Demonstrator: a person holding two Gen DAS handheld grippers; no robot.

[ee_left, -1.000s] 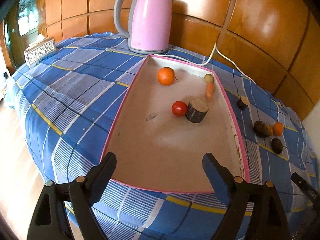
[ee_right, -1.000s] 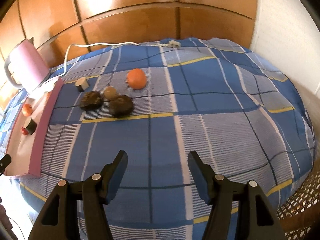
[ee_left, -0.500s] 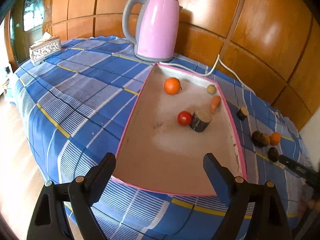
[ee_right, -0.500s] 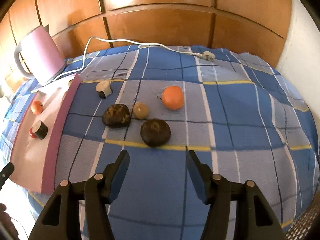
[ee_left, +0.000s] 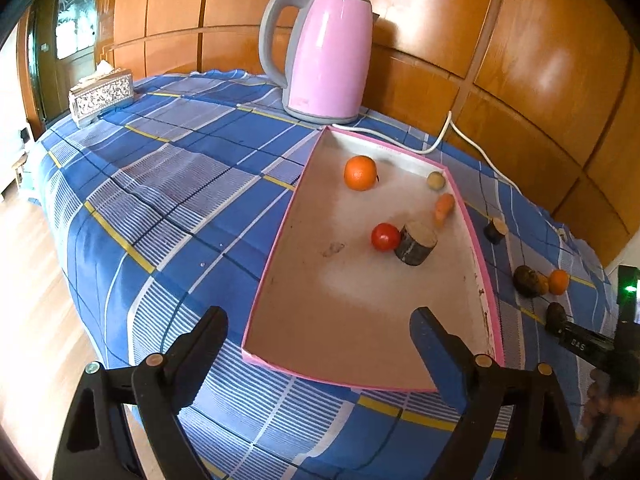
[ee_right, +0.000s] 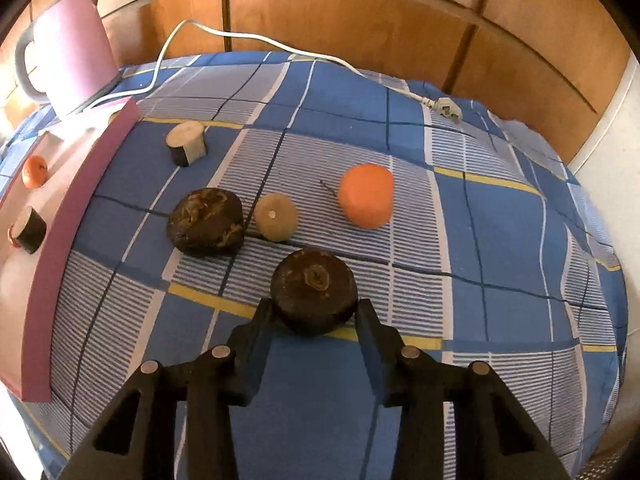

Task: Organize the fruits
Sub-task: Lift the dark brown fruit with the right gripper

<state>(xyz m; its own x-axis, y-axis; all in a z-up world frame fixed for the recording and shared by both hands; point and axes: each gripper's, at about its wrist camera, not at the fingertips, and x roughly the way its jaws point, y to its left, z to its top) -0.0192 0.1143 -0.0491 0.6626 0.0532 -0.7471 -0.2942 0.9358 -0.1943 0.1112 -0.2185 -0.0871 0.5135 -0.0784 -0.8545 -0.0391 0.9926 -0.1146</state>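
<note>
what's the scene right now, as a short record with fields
surface: blue plaid cloth
tray: holds orange, tomato, carrot, cut log piece, small pale fruit
loose on cloth: rough brown fruit, pale round fruit, orange fruit, small log piece
right gripper: jaws just closing around dark round fruit
left gripper: open, empty, over tray's near end

A pink kettle (ee_left: 324, 52) and pink-rimmed tray (ee_left: 276, 240) sit on a blue, white and yellow checked cloth (ee_left: 168, 200).
</note>
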